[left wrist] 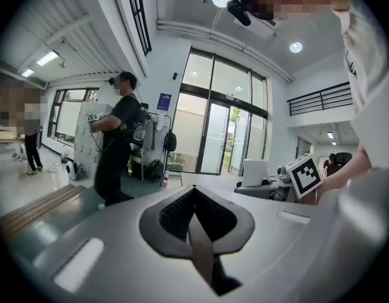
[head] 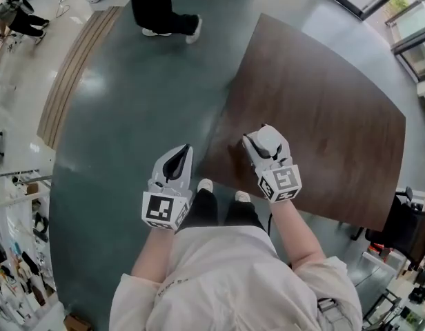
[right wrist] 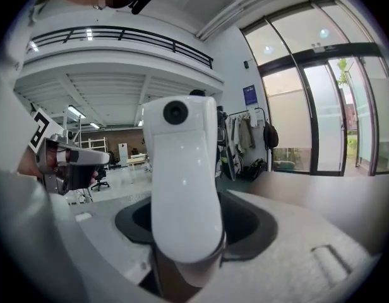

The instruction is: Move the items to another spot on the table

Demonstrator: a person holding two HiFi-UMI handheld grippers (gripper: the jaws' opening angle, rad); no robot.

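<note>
White device [right wrist: 182, 188] clamped betw. right claw [head: 265, 145] jaws, above table [head: 323, 102] edge

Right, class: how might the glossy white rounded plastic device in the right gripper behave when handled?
Probably slippery: the glossy white plastic device shows bright highlights on curved sides. Likely stiff: it stands past the grip without sagging. Laid on the dark brown wooden table, its rounded body might rock or roll.
</note>
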